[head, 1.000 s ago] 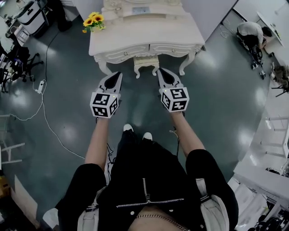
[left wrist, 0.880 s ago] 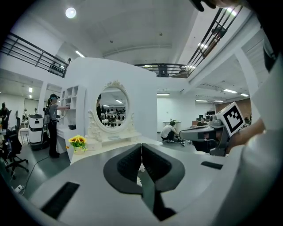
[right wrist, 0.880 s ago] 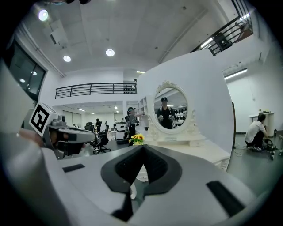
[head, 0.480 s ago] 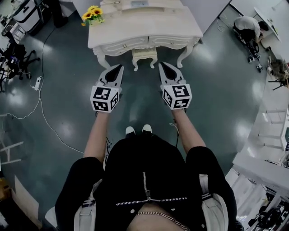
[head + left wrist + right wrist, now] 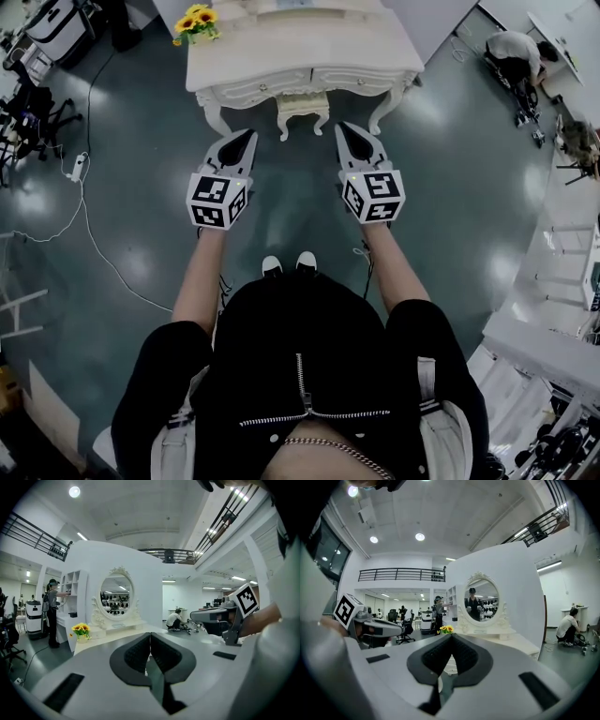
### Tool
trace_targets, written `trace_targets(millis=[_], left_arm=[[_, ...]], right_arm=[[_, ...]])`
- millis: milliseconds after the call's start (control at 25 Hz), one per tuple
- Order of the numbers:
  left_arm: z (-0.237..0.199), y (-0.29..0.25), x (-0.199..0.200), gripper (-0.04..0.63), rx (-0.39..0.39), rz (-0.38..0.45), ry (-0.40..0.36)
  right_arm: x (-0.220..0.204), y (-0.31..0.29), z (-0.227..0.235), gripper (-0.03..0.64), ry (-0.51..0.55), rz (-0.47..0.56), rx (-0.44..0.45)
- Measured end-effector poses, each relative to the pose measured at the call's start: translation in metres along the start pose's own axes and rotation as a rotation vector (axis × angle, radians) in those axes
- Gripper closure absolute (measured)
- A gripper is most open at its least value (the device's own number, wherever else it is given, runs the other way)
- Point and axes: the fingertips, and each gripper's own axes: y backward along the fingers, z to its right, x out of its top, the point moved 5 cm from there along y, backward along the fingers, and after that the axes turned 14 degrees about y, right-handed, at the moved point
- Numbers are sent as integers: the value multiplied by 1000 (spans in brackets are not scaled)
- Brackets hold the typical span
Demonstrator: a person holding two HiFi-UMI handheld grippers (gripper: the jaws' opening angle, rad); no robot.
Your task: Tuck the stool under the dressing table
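Stool [image 5: 302,105]: stands between the front legs of the white worktop [image 5: 309,47], its seat mostly beneath the drawer front. Left tongs [image 5: 244,139] and right tongs [image 5: 346,129]: both closed, jaws together, nothing gripped; held side by side over the dark floor [image 5: 450,197], short of the stool and not touching it. Yellow flowers [image 5: 197,21] sit at the worktop's left rear corner. A white cable [image 5: 94,248] runs across the floor well to the left. A crouching person [image 5: 514,52] works at far right.
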Motion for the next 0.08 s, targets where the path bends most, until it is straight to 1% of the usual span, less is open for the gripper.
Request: trace_targets(millis=[80], left_arm=[[-1,2,-2,574,-1,-2,1]], right_arm=[[0,1,-1,614,3,2,0]])
